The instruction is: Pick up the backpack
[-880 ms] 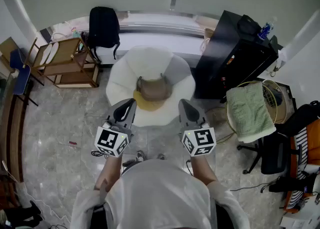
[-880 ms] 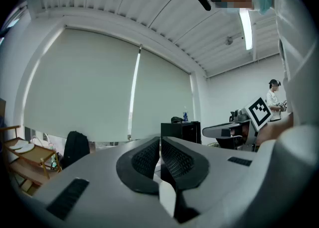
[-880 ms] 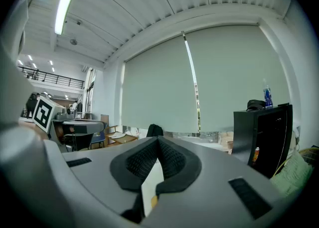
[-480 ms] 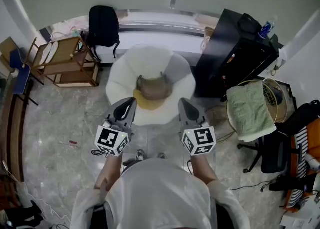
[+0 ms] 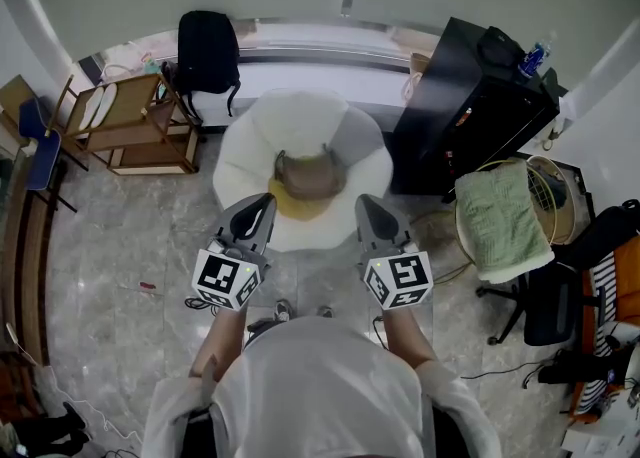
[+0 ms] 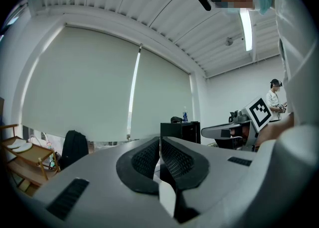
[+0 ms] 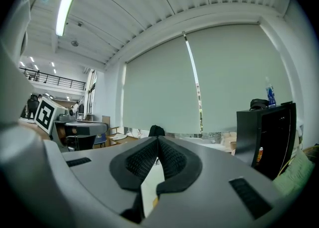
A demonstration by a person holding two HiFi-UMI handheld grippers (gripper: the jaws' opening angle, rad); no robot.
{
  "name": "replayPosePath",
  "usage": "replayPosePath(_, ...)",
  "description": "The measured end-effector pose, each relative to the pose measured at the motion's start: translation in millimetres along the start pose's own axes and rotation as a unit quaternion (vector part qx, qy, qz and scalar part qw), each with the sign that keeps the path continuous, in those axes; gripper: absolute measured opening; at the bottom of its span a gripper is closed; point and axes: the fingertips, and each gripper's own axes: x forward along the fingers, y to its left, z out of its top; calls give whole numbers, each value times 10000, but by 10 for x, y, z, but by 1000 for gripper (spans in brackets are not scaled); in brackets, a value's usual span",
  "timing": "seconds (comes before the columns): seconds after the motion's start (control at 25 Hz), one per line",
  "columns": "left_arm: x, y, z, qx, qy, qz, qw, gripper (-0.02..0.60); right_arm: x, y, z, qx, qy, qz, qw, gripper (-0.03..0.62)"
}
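**Both claws shut and empty, backpack not yet reached**

The left claw is pressed together, pad against pad, with nothing between the jaws. The right claw is closed in the same way and is equally empty. Both are held level and side by side, pointing at a white seat just ahead.

A brown bag lies on that seat, over something yellow, and is nearest to the claws. Farther off, a black backpack stands upright on the floor, leaned against the window ledge, well apart from both claws. Which of the two is meant cannot be settled from these views, though the brown bag is the one being faced.

Either one is judged to be soft fabric that will sag and fold when lifted. Its weight cannot be read, as it depends on what is inside. A pinch on loose cloth is likely to slip or bunch. A top loop or a strap is the better place to be gripped, with the jaws opened first. On the black backpack a strap is seen hanging at its right side. On the brown bag no handle can be made out clearly.
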Motion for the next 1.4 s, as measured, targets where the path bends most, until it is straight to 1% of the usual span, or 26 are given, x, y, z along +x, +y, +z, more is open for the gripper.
replayPosePath(0.16,-15,69,-10,-73,-20,-95,9999,41,40,6,-15,91,-8,-92,9999,29)
replayPosePath(0.32,-53,230,-43,-40,52,-96,9999,41,112,51,-33,111,33,-235,9997,30)
replayPosePath(0.52,-106,376,-99,-34,104,-254,9996,41,157,123,-113,181,106,-428,9989,29)
replayPosePath(0.72,-62,475,-159,-75,162,-336,9993,41,229,140,-148,216,124,-505,9984,29)
replayPosePath(1.04,168,547,-132,-55,160,-205,9996,41,445,-77,-108,220,106,-356,9991,30)
replayPosePath(1.4,551,546,-120,3,121,143,9998,41,700,-437,-100,168,90,43,9998,29)
